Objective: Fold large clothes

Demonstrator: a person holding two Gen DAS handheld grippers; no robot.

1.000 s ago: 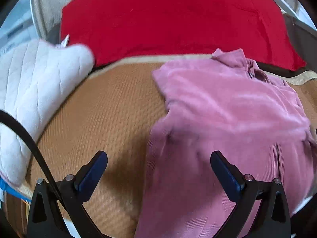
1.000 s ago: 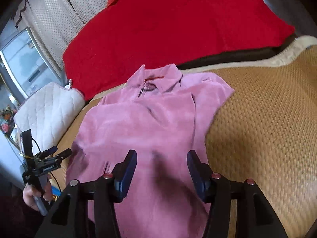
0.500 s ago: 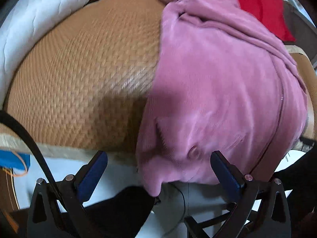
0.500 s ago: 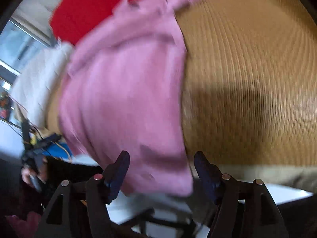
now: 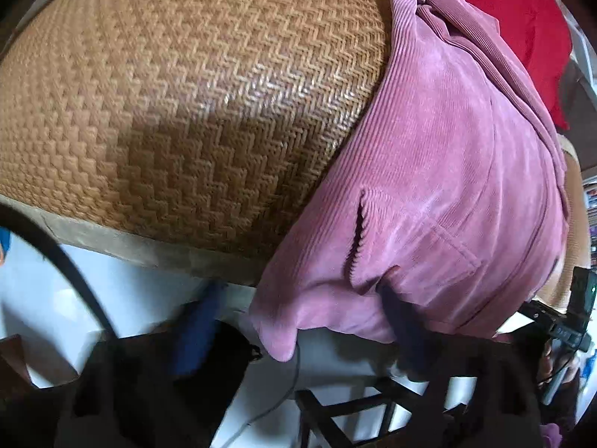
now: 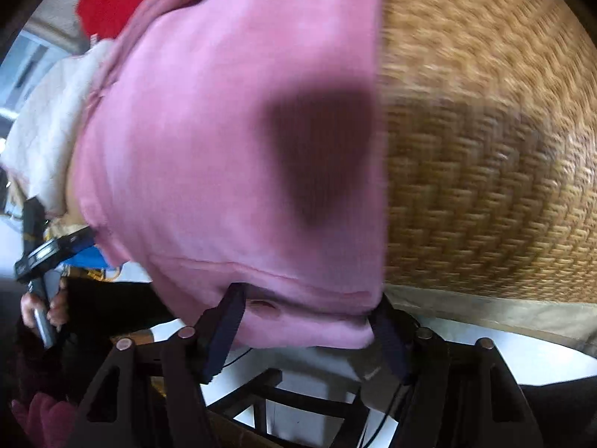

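The pink ribbed corduroy garment [image 5: 440, 171] lies on the tan woven rattan mat [image 5: 194, 104], its hem hanging over the mat's near edge. The left gripper [image 5: 298, 328] straddles the hem's corner; its jaws have just been closing, fabric between the blurred blue pads, contact not determinable. The right gripper [image 6: 309, 328] brackets the opposite hem corner [image 6: 298, 321]; its jaws have also just been closing, partly open, with grip not confirmed.
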